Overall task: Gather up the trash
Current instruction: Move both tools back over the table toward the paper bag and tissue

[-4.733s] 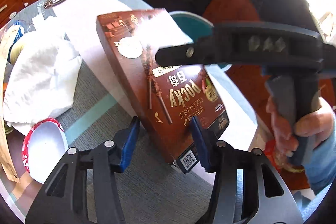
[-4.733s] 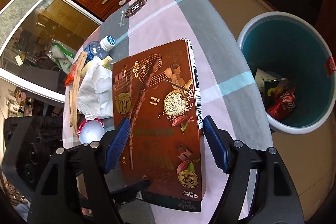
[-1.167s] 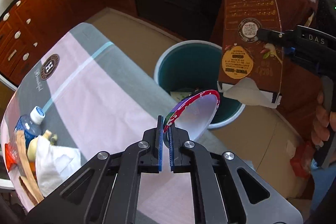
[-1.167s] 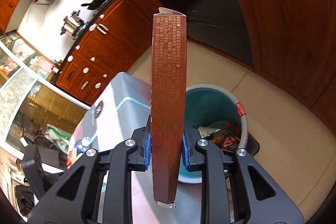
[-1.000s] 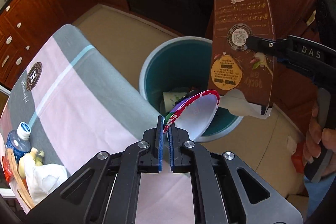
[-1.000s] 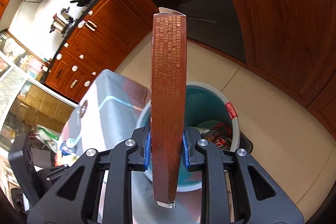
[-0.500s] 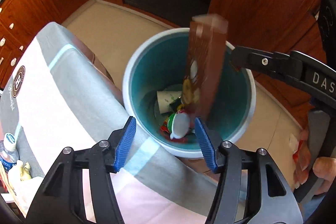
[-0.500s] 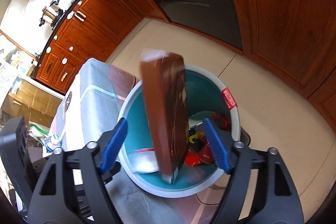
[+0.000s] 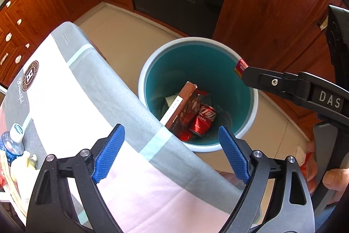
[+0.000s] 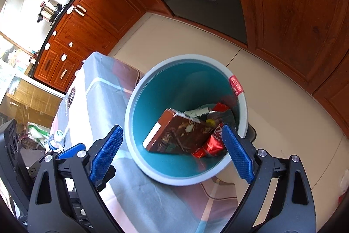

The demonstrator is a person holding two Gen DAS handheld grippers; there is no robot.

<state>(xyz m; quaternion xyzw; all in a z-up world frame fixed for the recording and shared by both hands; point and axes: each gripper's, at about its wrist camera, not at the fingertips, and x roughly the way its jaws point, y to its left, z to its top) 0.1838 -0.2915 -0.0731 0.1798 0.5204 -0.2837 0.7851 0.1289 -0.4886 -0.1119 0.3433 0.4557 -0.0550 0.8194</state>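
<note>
with both the left gripper and right gripper opening on nothing above the bin, where the brown box lies slanted, remaining trash sits far left, nearer the left gripper.

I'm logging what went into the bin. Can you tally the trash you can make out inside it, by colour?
In the bin:
Brown: 1, the snack box
Red: 2, the soda can and a wrapper
White or pale: 1, a paper scrap
Total: 4 that I can tell apart; more may lie underneath.
</note>
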